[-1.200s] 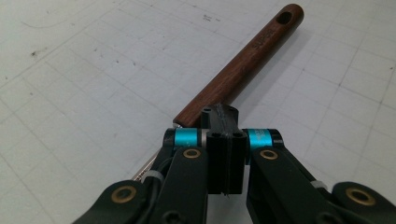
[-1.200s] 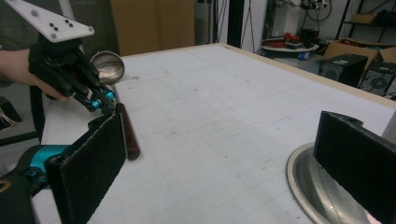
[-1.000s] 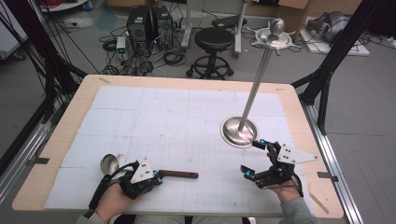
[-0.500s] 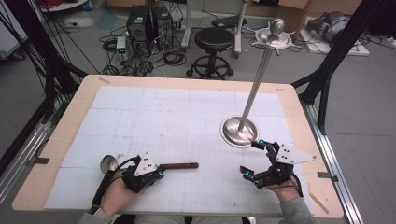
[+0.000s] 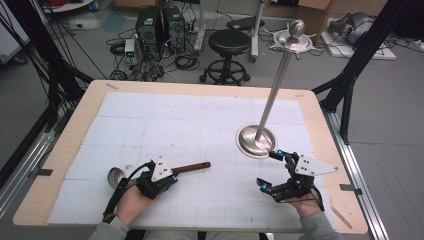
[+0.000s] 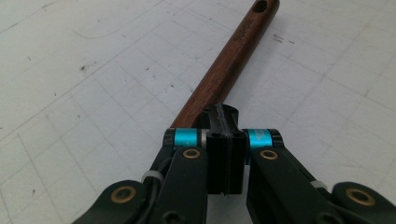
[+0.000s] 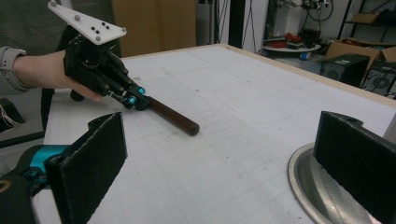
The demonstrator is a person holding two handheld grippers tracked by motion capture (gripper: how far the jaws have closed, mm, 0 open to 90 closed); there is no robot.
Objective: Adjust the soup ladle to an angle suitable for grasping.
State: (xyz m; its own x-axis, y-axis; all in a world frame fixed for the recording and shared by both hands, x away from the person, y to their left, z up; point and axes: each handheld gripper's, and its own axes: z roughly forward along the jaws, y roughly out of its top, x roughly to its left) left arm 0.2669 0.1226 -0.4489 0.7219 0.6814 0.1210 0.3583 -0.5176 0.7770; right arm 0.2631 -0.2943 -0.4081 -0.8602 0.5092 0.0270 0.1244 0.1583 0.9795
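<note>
Ladle [image 5: 150, 173], wooden handle [image 6: 224, 74]: lying near table's [image 5: 90, 107] front-left corner, long axis running rightward; left gripper [image 5: 170, 178] clamping handle; right gripper [image 5: 270, 170] gaping wide, idling beside stand base [image 5: 245, 142]

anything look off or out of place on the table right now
Nothing stands out. The ladle lies flat on the table, its handle in the shut left gripper. The stand is upright beside the open right gripper. No spills or damage visible.
</note>
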